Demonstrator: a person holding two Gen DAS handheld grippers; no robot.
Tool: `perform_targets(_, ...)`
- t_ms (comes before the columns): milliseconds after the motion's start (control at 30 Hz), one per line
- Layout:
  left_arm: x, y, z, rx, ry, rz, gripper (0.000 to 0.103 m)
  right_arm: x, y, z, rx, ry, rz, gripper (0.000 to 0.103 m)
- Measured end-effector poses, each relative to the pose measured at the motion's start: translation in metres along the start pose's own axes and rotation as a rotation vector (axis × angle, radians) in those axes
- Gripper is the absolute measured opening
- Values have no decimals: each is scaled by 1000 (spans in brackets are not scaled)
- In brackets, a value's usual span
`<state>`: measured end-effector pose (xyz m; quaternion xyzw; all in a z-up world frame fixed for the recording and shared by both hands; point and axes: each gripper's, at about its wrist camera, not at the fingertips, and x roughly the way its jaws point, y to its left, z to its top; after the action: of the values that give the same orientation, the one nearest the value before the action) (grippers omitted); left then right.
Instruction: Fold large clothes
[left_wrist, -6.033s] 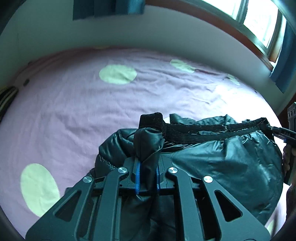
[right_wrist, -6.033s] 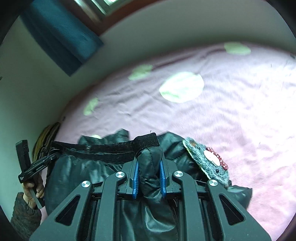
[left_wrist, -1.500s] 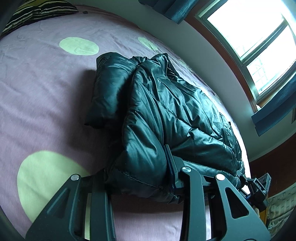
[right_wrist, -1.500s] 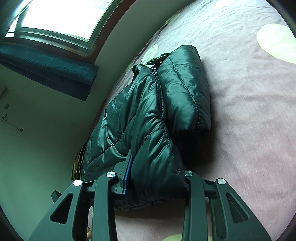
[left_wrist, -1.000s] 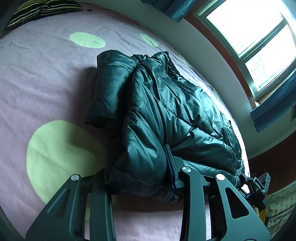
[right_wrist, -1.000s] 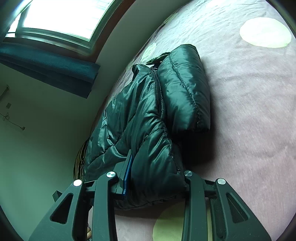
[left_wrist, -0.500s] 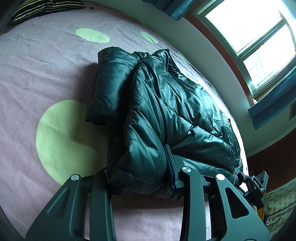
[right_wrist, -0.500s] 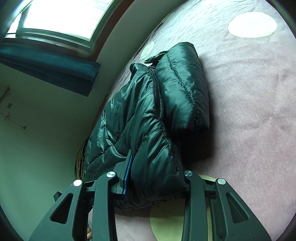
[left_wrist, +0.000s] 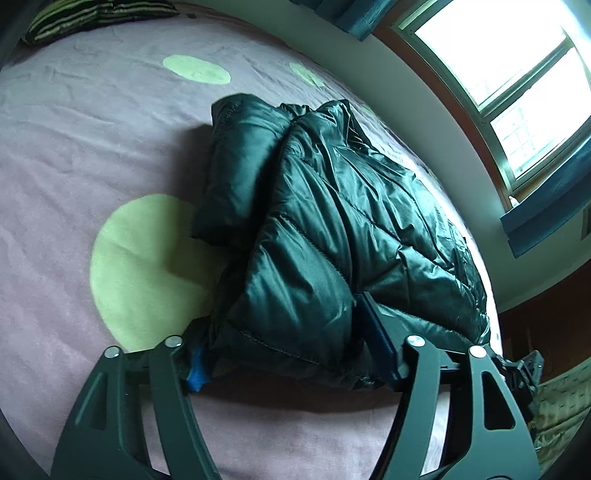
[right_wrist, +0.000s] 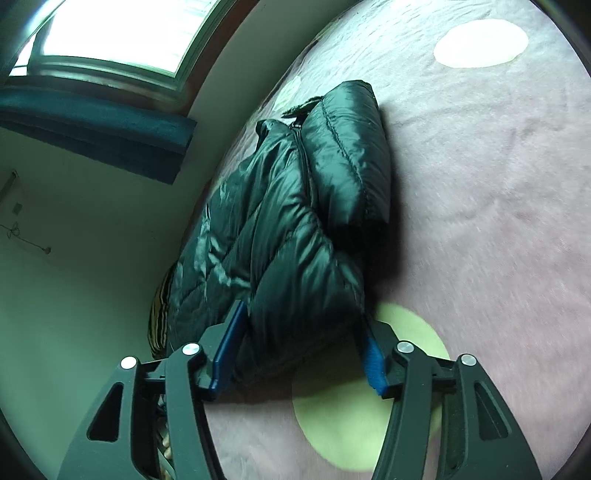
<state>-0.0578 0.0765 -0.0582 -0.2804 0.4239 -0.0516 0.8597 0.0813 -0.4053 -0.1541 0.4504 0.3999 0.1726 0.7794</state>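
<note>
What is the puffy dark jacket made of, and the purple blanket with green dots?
The puffer jacket looks like shiny nylon or polyester, stuffed and quilted: it gleams and bulges between stitch lines. The purple bedspread looks like soft, matte fleece or cotton, faintly wrinkled.

Both claws share one build. The left claw (left_wrist: 284, 363) and right claw (right_wrist: 297, 350) are matte black frames with triangular cut-outs in the outer struts, round silver screw heads at the pivots, and blue pads (right_wrist: 227, 343) lining the inner finger faces.
</note>
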Motion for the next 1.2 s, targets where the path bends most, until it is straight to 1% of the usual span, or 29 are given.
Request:
perform_targets(67,-4,1,-1,8,-11,12,74,-6,9,-7,-36,34,-27,59)
perform_targets(133,-4,4,-1,4,-9,8,75,-11,20,-12,-79,63,-29,59)
perform_targets(167,-4,5,-1,-1,-6,5,76,-13,29,-14,-103,76,-23,59)
perform_targets(200,-4,6,-1,-6,-3,2,77,-15,37,-15,-127,82,-12,62)
perform_targets(300,-2,7,-1,-5,2,2,79,-13,70,-14,-216,75,33,67)
perform_targets(400,-3,7,-2,4,3,7,80,5,102,-7,-279,68,72,68)
perform_targets(467,-2,6,-1,11,5,8,80,28,122,0,-312,93,125,68)
perform_targets(600,-2,6,-1,14,7,5,81,79,156,12,-369,142,153,68)
perform_targets(633,-2,6,-1,14,8,4,81,94,160,15,-379,159,148,68)
perform_targets(667,-2,7,-2,14,9,3,81,109,162,16,-388,177,125,72)
perform_targets(700,-2,6,-1,14,9,3,81,120,160,16,-392,197,95,75)
perform_targets(733,-1,6,-1,14,9,2,81,139,153,16,-387,235,45,75)
perform_targets(767,-2,6,-1,14,10,0,82,150,150,14,-384,250,20,75)
perform_targets(800,-1,6,-1,12,11,-3,82,154,148,12,-388,249,10,75)
perform_targets(867,0,6,-1,14,10,-5,83,151,155,8,-402,250,-16,76)
perform_targets(933,0,4,-2,23,9,-2,83,144,166,9,-400,248,-27,75)
perform_targets(1067,1,0,-3,37,5,7,84,138,191,25,-405,178,8,75)
perform_targets(1133,1,-1,-4,41,5,8,84,150,194,37,-374,179,29,75)
perform_targets(1200,2,0,-4,41,6,6,84,170,190,49,-334,206,21,76)
